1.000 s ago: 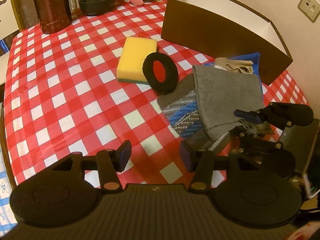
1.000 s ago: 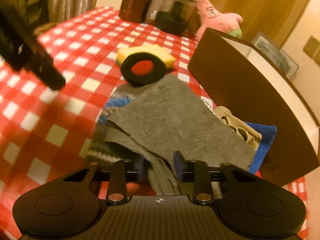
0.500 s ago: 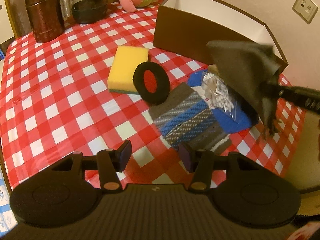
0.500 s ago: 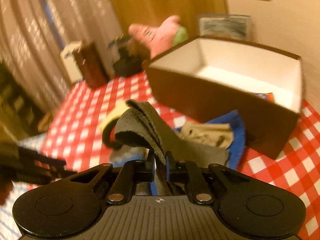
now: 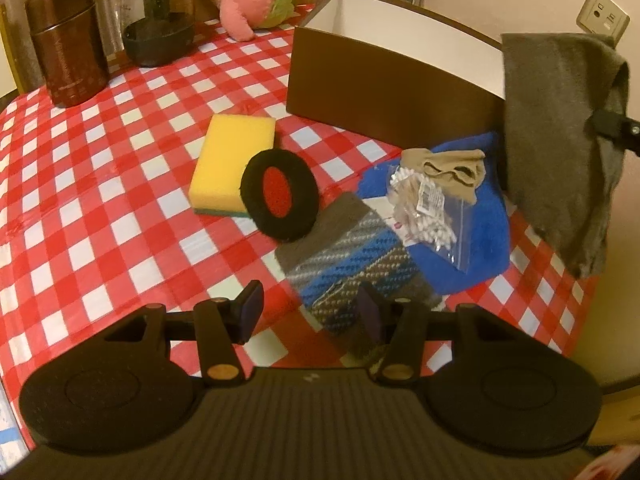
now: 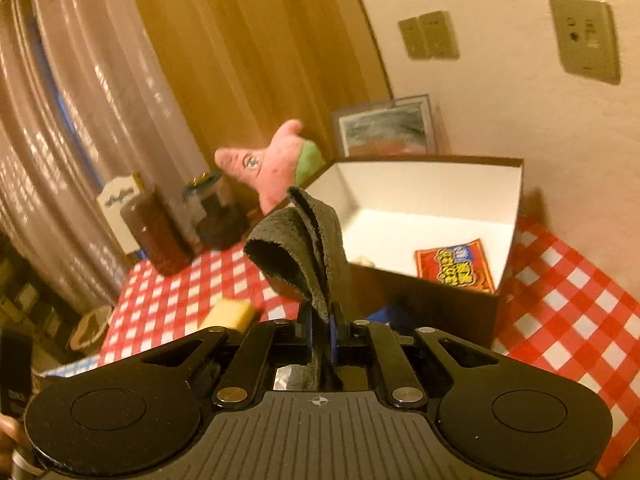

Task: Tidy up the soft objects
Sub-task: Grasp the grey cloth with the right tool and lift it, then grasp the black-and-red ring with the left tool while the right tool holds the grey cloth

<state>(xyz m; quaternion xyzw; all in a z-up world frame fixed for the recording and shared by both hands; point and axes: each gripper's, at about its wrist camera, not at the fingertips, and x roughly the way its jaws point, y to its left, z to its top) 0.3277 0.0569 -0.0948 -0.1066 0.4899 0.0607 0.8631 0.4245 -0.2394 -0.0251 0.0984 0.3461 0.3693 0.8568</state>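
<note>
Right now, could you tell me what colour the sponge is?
The sponge is yellow with a green underside, clearest in the left wrist view.

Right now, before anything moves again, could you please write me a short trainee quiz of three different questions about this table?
1. True or false: the right gripper is shut on the grey cloth.
2. What lies inside the brown box? A) a yellow sponge B) a red printed packet C) a blue towel
3. Fill in: the black ring pad leans on the yellow ____.

Key: 1 true. 2 B, the red printed packet. 3 sponge.
</note>
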